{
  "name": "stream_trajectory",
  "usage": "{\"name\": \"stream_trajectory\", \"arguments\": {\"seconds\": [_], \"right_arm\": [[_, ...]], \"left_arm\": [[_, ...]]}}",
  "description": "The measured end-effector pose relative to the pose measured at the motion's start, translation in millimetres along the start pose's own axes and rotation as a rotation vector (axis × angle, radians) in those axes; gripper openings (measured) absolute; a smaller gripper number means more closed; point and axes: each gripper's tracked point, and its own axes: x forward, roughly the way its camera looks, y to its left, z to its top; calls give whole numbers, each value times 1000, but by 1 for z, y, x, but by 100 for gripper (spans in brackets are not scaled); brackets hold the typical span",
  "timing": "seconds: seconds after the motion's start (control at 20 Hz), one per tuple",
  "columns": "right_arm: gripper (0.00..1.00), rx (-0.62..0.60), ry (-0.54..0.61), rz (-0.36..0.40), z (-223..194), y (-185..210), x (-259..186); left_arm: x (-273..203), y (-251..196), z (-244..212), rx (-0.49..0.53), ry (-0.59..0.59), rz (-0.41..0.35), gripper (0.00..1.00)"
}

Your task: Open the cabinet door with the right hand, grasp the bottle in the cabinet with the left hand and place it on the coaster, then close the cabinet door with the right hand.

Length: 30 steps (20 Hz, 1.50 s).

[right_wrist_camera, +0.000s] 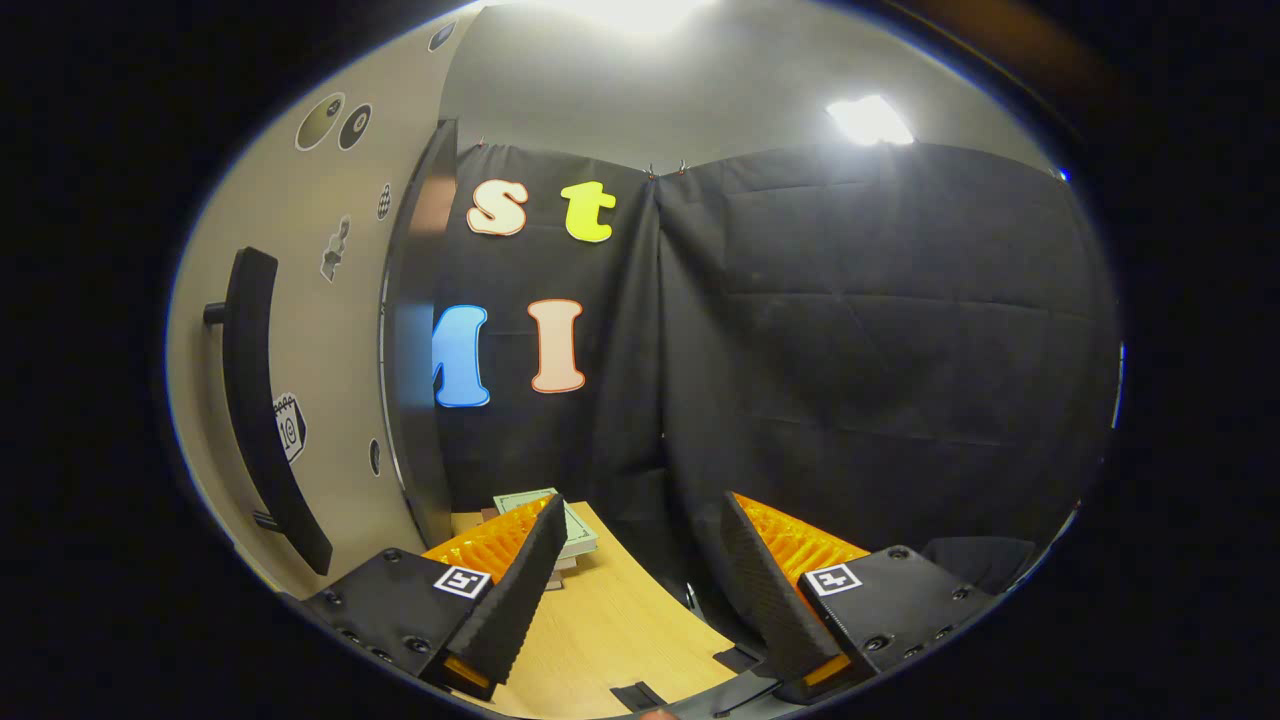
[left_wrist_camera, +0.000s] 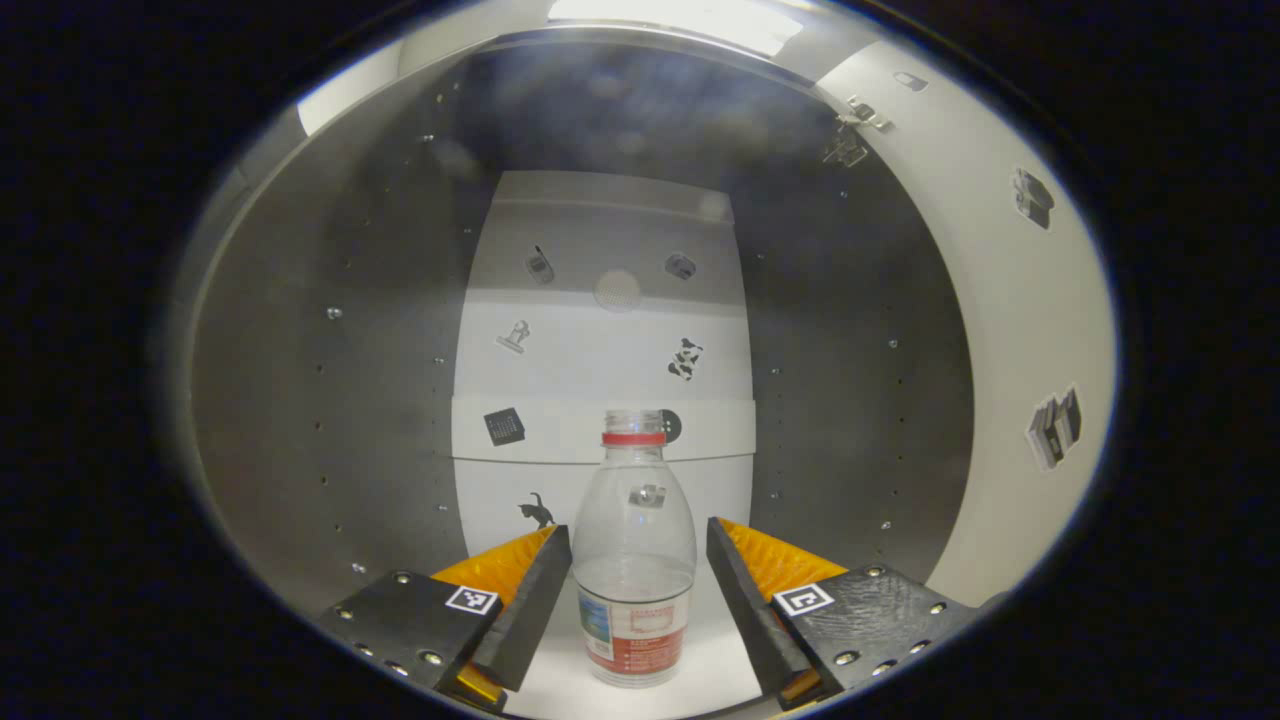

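Clear plastic bottle (left_wrist_camera: 634,560) stands between the left tongs' (left_wrist_camera: 638,590) spread, untouching fingers inside the cabinet (left_wrist_camera: 300,400), so closing comes next; right tongs (right_wrist_camera: 635,580) gape empty beside the door handle (right_wrist_camera: 262,400).

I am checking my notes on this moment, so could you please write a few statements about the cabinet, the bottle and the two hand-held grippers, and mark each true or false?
1. The bottle stands upright inside the cabinet. True.
2. The left hand-held gripper is shut on the bottle. False: its fingers stand open on either side of the bottle, with gaps showing.
3. The bottle has no cap on. True: the neck is open above the red ring.
4. The right hand-held gripper grips the door handle. False: it is open and holds nothing; the handle is off to its left.
5. The bottle is full. False: it is mostly empty.
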Motion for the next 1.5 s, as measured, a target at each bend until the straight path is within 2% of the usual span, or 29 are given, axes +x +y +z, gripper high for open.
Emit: {"name": "stream_trajectory", "arguments": {"seconds": [0.05, 0.1, 0.3, 0.4, 0.45, 0.55, 0.6, 0.7, 0.75, 0.8, 0.85, 0.9, 0.95, 1.0, 1.05, 1.1, 1.2, 1.25, 1.3, 1.5], "right_arm": [[98, -1, 0, -3, 1, 0, 0], [98, -1, -1, -6, 1, 0, 1], [98, 12, -3, -13, 1, -1, 4], [98, 23, -7, -5, 2, 0, 4], [98, 25, -13, 2, 3, 0, 3], [98, 24, -18, 19, 1, -2, 2], [98, 24, -15, 30, 0, -3, 1], [98, 33, -16, 59, 1, -3, -2], [93, 37, -21, 72, 2, -4, -3], [98, 40, -23, 84, 2, -6, -4], [93, 43, -23, 97, 2, -7, -5], [98, 46, -22, 113, 2, -7, -6], [93, 51, -22, 129, 3, -7, -8], [98, 56, -24, 145, 4, -7, -8], [98, 59, -26, 163, 4, -6, -10], [93, 60, -27, 181, 4, -4, -12], [93, 55, -28, 213, 2, -2, -15], [93, 53, -27, 228, 1, 0, -17], [98, 52, -26, 244, 0, 2, -19], [98, 44, -14, 291, -5, 7, -24]], "left_arm": [[3, -1, -1, 1, 6, 1, 82], [5, -2, -3, 0, 9, 0, 84], [4, 0, -4, -9, 13, 3, 82], [-1, -1, -3, -19, 14, -1, 75], [-5, 0, -1, -24, 14, 3, 77], [-18, 6, 8, -45, -9, 22, 75], [-26, 9, 12, -55, -19, 32, 77], [-46, 14, 21, -62, -35, 41, 75], [-59, 16, 26, -55, -40, 50, 75], [-69, 17, 30, -45, -47, 57, 74], [-82, 17, 35, -35, -56, 64, 74], [-97, 19, 37, -26, -63, 71, 74], [-109, 21, 37, -18, -62, 82, 74], [-123, 26, 35, -11, -55, 95, 74], [-134, 30, 33, -7, -48, 109, 74], [-146, 34, 30, -5, -41, 124, 74], [-171, 42, 25, -3, -30, 150, 77], [-183, 47, 22, -2, -25, 161, 77], [-194, 50, 19, 0, -20, 171, 77], [-240, 61, 7, 30, -13, 201, 75]]}}
